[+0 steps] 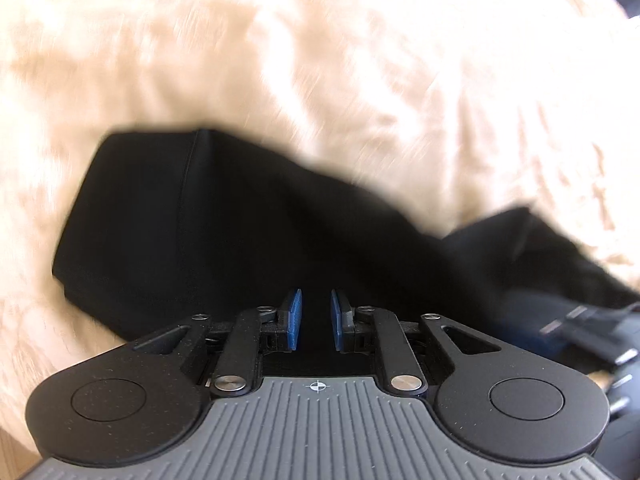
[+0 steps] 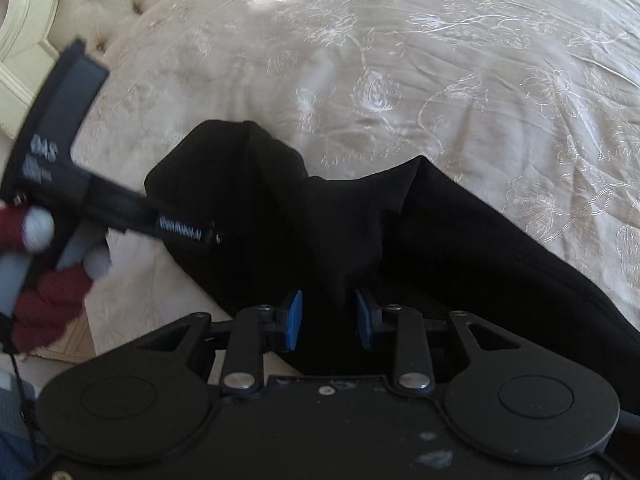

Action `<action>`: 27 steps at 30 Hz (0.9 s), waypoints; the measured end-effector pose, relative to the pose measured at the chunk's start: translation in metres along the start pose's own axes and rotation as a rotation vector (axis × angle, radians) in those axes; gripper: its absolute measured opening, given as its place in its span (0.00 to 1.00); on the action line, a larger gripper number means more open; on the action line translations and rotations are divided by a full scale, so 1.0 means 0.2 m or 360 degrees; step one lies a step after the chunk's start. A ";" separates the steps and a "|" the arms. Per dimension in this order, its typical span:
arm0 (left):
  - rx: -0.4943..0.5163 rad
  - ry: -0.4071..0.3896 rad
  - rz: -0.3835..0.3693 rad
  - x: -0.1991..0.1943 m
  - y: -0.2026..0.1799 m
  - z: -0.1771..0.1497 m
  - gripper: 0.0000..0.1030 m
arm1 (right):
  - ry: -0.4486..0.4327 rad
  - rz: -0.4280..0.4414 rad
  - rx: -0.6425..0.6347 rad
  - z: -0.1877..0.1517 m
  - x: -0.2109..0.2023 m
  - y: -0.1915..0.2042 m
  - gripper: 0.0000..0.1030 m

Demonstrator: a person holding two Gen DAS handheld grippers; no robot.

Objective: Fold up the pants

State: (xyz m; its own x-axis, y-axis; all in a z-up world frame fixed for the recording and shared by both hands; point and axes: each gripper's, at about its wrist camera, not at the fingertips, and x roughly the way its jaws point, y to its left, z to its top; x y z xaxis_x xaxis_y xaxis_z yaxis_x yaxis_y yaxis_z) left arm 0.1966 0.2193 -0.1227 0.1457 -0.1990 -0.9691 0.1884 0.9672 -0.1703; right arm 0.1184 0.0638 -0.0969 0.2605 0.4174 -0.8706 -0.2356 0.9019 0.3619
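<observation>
both tools, left tool (image 1: 316, 312) and right tool (image 2: 328, 316), are pinching black pants (image 2: 360, 232) bunched mid-frame on the bed (image 2: 440, 60); folding looks barely begun, flattening remaining.

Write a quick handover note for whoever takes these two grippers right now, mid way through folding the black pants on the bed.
Left hand-held gripper: jaws narrow, black pants running between the pads; a grip looks likely but isn't certain.
Right hand-held gripper: jaws wider, a ridge of the pants rises between them; pad contact unclear.
Pants lie bunched on the cream bedspread, not flat.
Done: cloth gathered, no neat fold showing.
Left: spread, fold, smooth.
</observation>
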 end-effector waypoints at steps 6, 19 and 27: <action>0.0060 -0.0098 -0.0083 -0.03 -0.14 0.13 0.15 | -0.0002 -0.0106 -0.0093 -0.05 0.08 0.06 0.31; -0.0016 0.0034 -0.0168 0.12 -0.05 0.10 0.18 | -0.0046 -0.0166 0.0012 -0.12 0.06 0.07 0.31; -0.0014 0.0010 -0.0174 0.12 -0.06 0.10 0.18 | -0.0168 -0.0106 0.0219 -0.07 -0.04 -0.03 0.31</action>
State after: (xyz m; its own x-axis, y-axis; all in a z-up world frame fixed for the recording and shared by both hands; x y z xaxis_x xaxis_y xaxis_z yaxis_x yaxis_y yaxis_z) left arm 0.2173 0.2000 -0.1396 0.1185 -0.3023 -0.9458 0.1945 0.9411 -0.2764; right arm 0.1053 0.0538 -0.0972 0.3695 0.3592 -0.8570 -0.0859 0.9315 0.3534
